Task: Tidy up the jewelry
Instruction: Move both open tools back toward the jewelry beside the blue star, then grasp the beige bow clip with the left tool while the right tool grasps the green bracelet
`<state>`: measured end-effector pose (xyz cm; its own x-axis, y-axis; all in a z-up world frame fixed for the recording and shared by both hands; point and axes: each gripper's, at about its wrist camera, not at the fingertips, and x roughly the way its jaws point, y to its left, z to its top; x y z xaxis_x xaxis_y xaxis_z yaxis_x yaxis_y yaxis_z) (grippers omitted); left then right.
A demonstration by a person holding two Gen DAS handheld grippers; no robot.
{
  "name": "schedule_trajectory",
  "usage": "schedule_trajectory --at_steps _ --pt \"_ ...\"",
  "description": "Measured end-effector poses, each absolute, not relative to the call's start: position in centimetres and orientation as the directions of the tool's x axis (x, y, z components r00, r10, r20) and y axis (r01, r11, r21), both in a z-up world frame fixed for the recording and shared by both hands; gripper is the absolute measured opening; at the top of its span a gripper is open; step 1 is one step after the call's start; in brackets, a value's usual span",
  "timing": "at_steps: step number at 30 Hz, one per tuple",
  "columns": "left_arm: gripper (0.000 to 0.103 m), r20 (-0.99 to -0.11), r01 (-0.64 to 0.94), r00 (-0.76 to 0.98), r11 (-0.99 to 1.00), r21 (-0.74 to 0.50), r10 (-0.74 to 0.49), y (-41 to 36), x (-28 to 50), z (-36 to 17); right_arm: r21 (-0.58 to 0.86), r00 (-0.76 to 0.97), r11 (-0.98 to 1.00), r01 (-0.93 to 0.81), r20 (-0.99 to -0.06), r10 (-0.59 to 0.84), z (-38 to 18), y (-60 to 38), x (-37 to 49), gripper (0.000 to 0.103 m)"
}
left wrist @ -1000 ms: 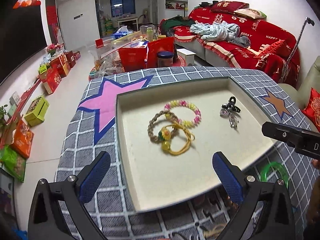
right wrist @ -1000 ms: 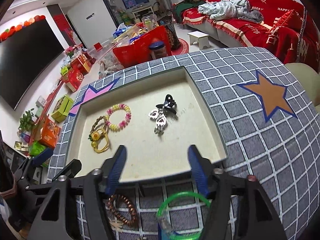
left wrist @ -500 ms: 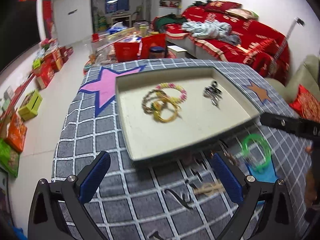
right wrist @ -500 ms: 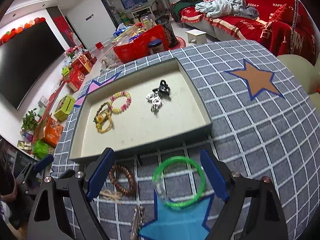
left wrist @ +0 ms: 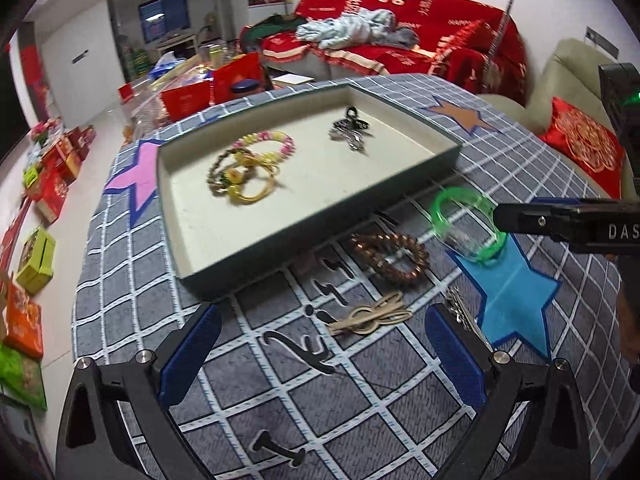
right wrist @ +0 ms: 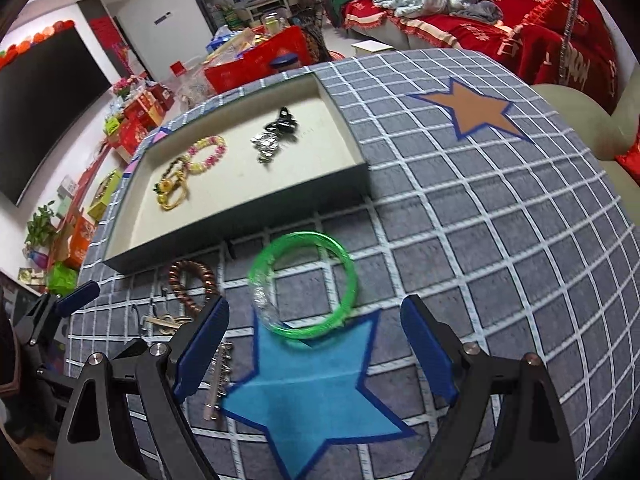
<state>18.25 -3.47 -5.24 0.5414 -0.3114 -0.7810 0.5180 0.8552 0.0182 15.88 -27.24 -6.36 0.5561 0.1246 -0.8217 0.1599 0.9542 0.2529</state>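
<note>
A shallow tray (left wrist: 320, 216) (right wrist: 240, 220) on the grey checked cloth holds a pink bead bracelet (left wrist: 272, 142), a yellow cord bracelet (left wrist: 248, 192) and a dark hair clip (left wrist: 352, 128) (right wrist: 276, 132). In front of the tray lie a green bangle (left wrist: 466, 224) (right wrist: 304, 284), a brown bead bracelet (left wrist: 392, 258) (right wrist: 192, 284), a beige hair tie (left wrist: 372, 314) and a silver clip (right wrist: 220, 376). My left gripper (left wrist: 320, 352) is open above the beige hair tie. My right gripper (right wrist: 316, 352) is open just short of the green bangle.
The cloth carries a blue star (right wrist: 316, 396), an orange star (right wrist: 476, 112) and a pink star (left wrist: 136, 176). A red sofa (left wrist: 420, 40) stands behind the table. Boxes (left wrist: 36, 256) line the floor at the left.
Both grippers have drawn back from over the tray toward the table's near side. The loose jewelry in front of the tray has come into view. Both stay open.
</note>
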Motion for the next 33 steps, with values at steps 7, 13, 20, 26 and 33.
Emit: schedule_trajectory --at_steps 7,13,20,26,33 --pt "0.103 -0.784 0.578 0.526 0.815 0.045 -0.33 -4.2 18.2 -5.8 0.236 0.549 0.953 0.192 -0.831 0.095 -6.9 -28.1 15.7 0.09" --pt "0.103 -0.788 0.659 0.508 0.746 0.097 -0.347 -5.3 17.8 -6.1 0.219 0.532 0.955 0.2 -0.843 0.082 -7.6 -28.2 16.1 0.09" --pt "0.092 -0.816 0.723 0.451 0.684 0.097 -0.361 -6.3 18.3 -6.9 0.19 0.524 0.964 0.188 -0.849 0.065 -7.9 -27.7 16.6 0.089" --pt "0.073 -0.84 0.755 0.387 0.653 0.052 -0.38 -6.3 18.5 -7.1 0.158 0.505 0.97 0.186 -0.862 0.043 -8.4 -27.4 17.5 0.073" --pt "0.051 -0.85 0.773 0.358 0.633 0.038 -0.386 -6.5 17.4 -7.0 0.073 0.494 0.987 0.141 -0.869 -0.007 -8.7 -26.0 18.1 0.06"
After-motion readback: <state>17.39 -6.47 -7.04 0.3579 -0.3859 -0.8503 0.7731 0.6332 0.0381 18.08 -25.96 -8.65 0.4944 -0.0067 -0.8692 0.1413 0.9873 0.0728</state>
